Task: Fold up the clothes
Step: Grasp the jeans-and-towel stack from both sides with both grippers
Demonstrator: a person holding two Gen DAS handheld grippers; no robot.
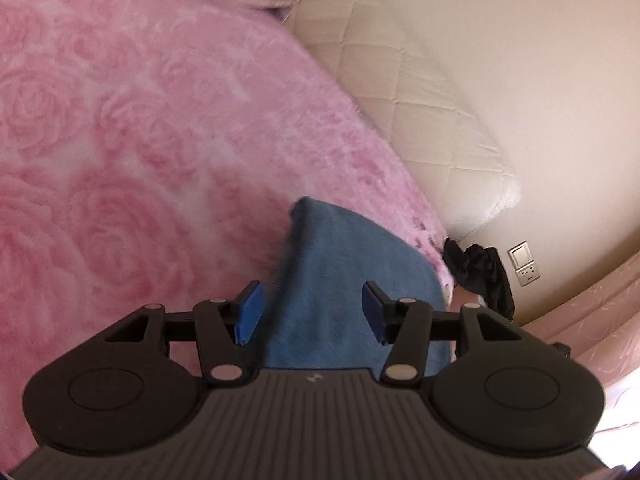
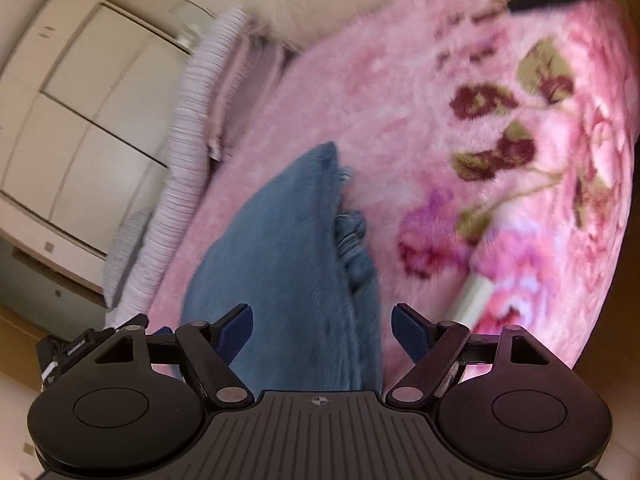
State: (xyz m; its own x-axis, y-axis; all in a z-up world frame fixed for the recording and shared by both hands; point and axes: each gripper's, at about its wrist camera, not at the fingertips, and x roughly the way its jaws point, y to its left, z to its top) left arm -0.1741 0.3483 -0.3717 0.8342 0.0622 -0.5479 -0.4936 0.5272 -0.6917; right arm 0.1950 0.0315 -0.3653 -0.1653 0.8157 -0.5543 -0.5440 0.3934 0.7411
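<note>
A folded blue garment [image 1: 344,276] lies on a pink rose-patterned blanket [image 1: 132,132], near the bed's edge. My left gripper [image 1: 312,312] hovers over it with its blue pads apart, and the cloth runs beneath the gap without being pinched. In the right wrist view the same blue garment [image 2: 288,264], with a bunched gathered edge on its right side, stretches away from my right gripper [image 2: 322,332]. That gripper stands wide open above the cloth, its pads clear of it.
A cream quilted headboard [image 1: 432,92] rises beside the bed. A black cloth [image 1: 480,272] hangs by wall switches [image 1: 524,264]. Striped pillows [image 2: 192,168] and white cupboards [image 2: 76,112] lie left in the right wrist view; the flowered blanket [image 2: 500,140] spreads right.
</note>
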